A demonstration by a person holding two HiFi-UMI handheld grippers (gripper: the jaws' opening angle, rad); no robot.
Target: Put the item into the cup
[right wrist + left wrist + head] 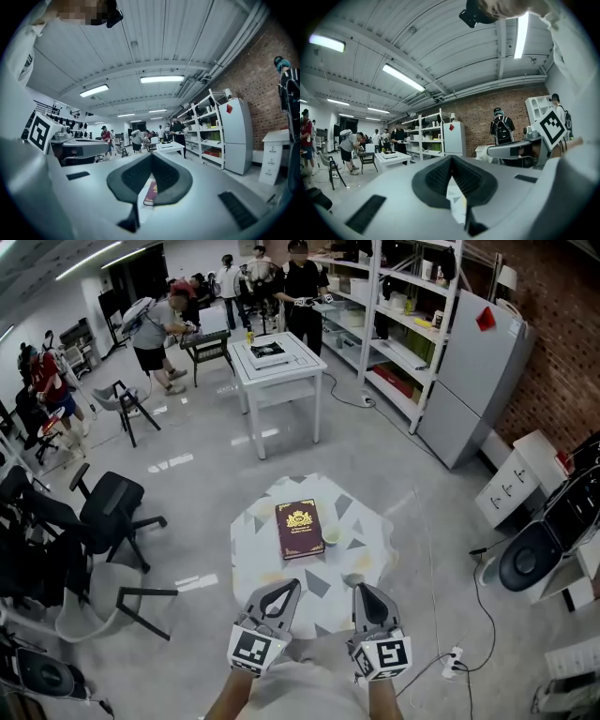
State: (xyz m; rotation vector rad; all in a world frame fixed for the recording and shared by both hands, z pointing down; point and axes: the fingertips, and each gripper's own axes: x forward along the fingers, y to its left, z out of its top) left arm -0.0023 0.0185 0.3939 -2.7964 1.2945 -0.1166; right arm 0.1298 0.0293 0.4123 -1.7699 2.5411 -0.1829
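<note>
both grippers are held low over the near edge of the small round table [373,521], close to the body. the left gripper [292,586] is seen with its jaws brought together at the tips and nothing between them. the right gripper [360,588] is likewise closed and empty. the task looks not yet begun.

a dark red book [299,529] lies in the middle of the patterned cloth. the cup [331,535] stands upright just beside the book's right edge. a small pale thing [353,579] lies near the table's near edge, just ahead of the right gripper. it is judged to be the item, though it is too small to be told for certain.

the right gripper is the nearer one, so its jaws would best be opened before it is lowered. the item should be approached from above and pinched lightly across its middle. it should then be carried forward and released only when it is centred over the cup's mouth. the cup looks light and could be tipped by a sideways knock.

little cloth is left between the item and the table edge, so a nudge toward the body could send it off. open floor lies all around the table. a chair [112,507] stands well apart on the left.
</note>
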